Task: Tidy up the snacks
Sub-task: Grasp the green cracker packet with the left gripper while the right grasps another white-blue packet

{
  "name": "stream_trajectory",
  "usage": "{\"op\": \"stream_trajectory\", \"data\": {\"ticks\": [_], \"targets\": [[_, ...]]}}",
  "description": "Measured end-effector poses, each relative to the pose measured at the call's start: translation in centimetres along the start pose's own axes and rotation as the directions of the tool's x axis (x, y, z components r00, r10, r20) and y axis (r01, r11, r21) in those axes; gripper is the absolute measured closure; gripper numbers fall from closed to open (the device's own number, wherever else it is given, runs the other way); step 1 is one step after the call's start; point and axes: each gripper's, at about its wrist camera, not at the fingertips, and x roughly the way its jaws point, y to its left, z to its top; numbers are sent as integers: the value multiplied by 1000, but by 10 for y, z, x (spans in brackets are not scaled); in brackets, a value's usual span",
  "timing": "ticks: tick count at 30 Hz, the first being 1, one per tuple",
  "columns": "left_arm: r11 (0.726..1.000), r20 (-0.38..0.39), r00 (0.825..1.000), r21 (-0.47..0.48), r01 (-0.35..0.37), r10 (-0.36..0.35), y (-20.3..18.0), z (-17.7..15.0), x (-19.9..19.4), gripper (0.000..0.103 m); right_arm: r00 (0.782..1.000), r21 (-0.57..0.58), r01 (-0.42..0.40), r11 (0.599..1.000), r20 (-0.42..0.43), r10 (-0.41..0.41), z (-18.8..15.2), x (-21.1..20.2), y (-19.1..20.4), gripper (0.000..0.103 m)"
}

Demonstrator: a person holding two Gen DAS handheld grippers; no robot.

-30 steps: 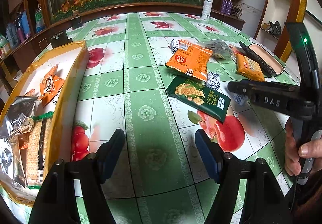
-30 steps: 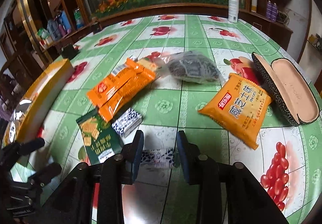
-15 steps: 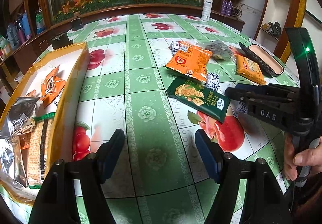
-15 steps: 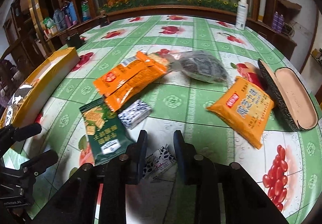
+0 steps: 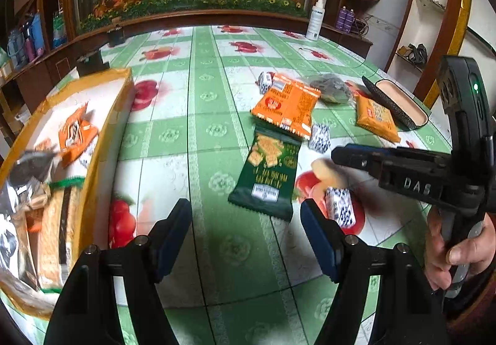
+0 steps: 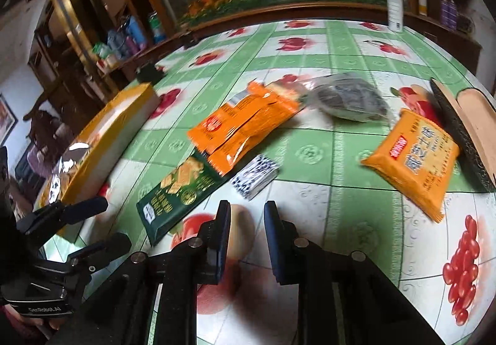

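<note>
- Since the earlier frames the green biscuit packet (image 5: 269,171) has swung round to lie lengthwise towards the near edge of the worktop (image 5: 198,97). A small black-and-white packet (image 5: 339,210) has slid nearer that edge, and the right gripper (image 6: 246,211) has narrowed.
- Its fingers are closing, with a slim gap left between them. The right wrist view shows only the fruit-print cloth in that gap, and no pad touches a snack.
- From the left wrist view, the small black-and-white packet lies flat on the worktop, below the right gripper and just beside the left gripper's right-hand finger.
- The left gripper (image 5: 245,215) hovers over the near part of the worktop, its fingers about half open with nothing between them.
- A hand (image 5: 455,249) grips the right gripper's handle at the right edge.
- The yellow box (image 5: 102,159) sits along the left edge of the worktop with several snack packets inside.
- The orange packets (image 5: 285,106) overlap the far end of the green biscuit packet, and a second black-and-white packet (image 5: 319,139) lies just beside them.
- Towards the right edge lie a clear bag of dark snacks (image 5: 330,88), a yellow-orange packet (image 5: 375,115) and an open glasses case (image 5: 400,106).
</note>
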Motion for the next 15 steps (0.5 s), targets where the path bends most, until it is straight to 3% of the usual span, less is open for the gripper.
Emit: {"op": "stream_trajectory", "data": {"ticks": [1, 3, 6, 9, 15], "targets": [[1000, 5, 1000, 12, -3, 3, -2, 4, 0, 29, 1000, -4, -1, 1000, -4, 1, 0, 1, 1, 79], [999, 14, 1000, 46, -12, 11, -9, 11, 2, 14, 1000, -9, -1, 1000, -4, 1, 0, 0, 3, 79], [995, 15, 999, 82, -50, 49, -18, 27, 15, 14, 1000, 14, 6, 1000, 1, -6, 2, -2, -2, 79], [991, -36, 995, 94, -92, 96, -19, 35, 39, 14, 1000, 60, 7, 998, 11, -8, 2, -4, -13, 79], [996, -108, 993, 79, -45, 54, -12, 37, 68, 21, 1000, 102, 1, 995, 18, -2, 3, -6, -21, 79]]}}
